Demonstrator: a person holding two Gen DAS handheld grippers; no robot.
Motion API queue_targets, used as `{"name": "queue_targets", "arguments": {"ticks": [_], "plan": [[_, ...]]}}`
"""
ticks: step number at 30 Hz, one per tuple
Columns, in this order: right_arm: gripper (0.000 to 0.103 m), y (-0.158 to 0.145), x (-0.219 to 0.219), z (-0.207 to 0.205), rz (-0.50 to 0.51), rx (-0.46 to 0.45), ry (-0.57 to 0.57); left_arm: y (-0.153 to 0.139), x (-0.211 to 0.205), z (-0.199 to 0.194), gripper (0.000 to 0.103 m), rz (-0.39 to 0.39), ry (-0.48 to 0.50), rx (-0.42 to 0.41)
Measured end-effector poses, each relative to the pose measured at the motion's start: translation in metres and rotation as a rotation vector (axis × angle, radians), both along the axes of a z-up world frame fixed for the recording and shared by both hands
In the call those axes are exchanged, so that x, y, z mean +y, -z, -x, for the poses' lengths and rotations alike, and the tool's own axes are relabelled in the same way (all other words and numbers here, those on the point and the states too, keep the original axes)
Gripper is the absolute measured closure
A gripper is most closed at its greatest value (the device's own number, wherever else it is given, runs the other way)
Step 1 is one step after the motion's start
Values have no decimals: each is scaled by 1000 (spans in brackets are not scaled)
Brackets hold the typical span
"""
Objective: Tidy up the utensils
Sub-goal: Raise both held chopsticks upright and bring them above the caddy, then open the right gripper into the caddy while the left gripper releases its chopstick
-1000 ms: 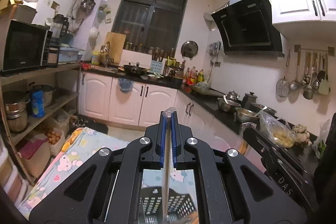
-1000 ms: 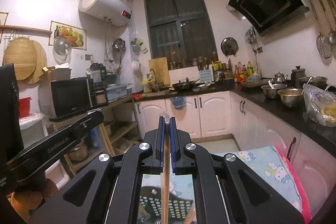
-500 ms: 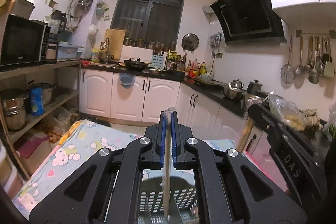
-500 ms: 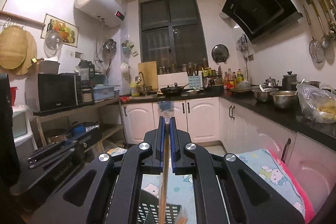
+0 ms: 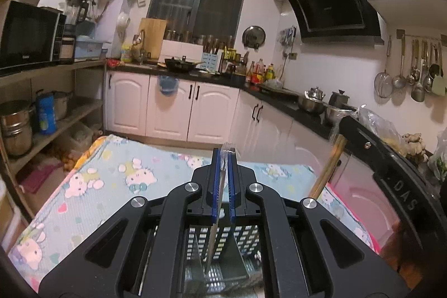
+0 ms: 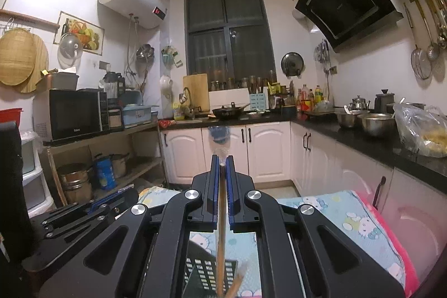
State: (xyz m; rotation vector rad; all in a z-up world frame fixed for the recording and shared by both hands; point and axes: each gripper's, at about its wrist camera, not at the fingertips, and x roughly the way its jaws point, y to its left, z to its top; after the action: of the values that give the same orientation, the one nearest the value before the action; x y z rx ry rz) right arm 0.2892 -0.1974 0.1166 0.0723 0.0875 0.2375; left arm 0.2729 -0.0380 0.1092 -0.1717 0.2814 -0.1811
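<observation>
Grip, left: your left gripper (image 5: pixel 222 178) is closed on a thin metal utensil (image 5: pixel 213 236), clear wrap at its top end, shaft hanging down between the blue pads (image 5: pixel 214 186).
Grip, right: your right gripper (image 6: pixel 222 180) is clamped on a wooden-handled utensil (image 6: pixel 221 242), also with a clear wrapped tip poking up past the pads.
Basket: a black slotted basket (image 5: pixel 245 239) sits right under both grippers, on the cartoon cloth (image 5: pixel 111 180). In the left view it fills the gap below the jaws; in the right view only a corner (image 6: pixel 204 273) shows.
Change: a second ago the left view looked out across the room with only a sliver of basket; now the camera is pitched down and the basket looms larger, so the metal utensil has come lower over a compartment. The right view has shifted less, and its basket corner has grown a little.
Meaning: both pieces look about ready to be dropped in; I judge the left one nearer to release. Whether either tip already touches the basket floor, you cannot tell from here.
Other gripper: the right one shows at the right edge of the left view, wooden handle (image 5: pixel 327 166) slanting down.
Beyond: white cabinets (image 5: pixel 173 108), dark counter, window.
</observation>
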Motion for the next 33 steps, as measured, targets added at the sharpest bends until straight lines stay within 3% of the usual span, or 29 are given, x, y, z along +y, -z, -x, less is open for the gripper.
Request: {"name": "queue_targets", "arguments": {"ticks": [4,7,13,16,25,33], "plan": [[97,0,-8,9,-10,26,-7,1,4,6,101,3,4,25],[97,0,-14,14,-25,58,-26,2,6,11,92,2,15,55],[97,6,-21,21,-28,132,-32,6,8,22,90,-9,27,103],[97,9,-23,25,-26,161,-45,6,12,30,84,1,28,116],[84,15,-22,39,-14,199,-61,9,16,52,78,22,50,145],[73,19,-24,56,-5,239,-82,19,23,73,66,47,50,187]]}}
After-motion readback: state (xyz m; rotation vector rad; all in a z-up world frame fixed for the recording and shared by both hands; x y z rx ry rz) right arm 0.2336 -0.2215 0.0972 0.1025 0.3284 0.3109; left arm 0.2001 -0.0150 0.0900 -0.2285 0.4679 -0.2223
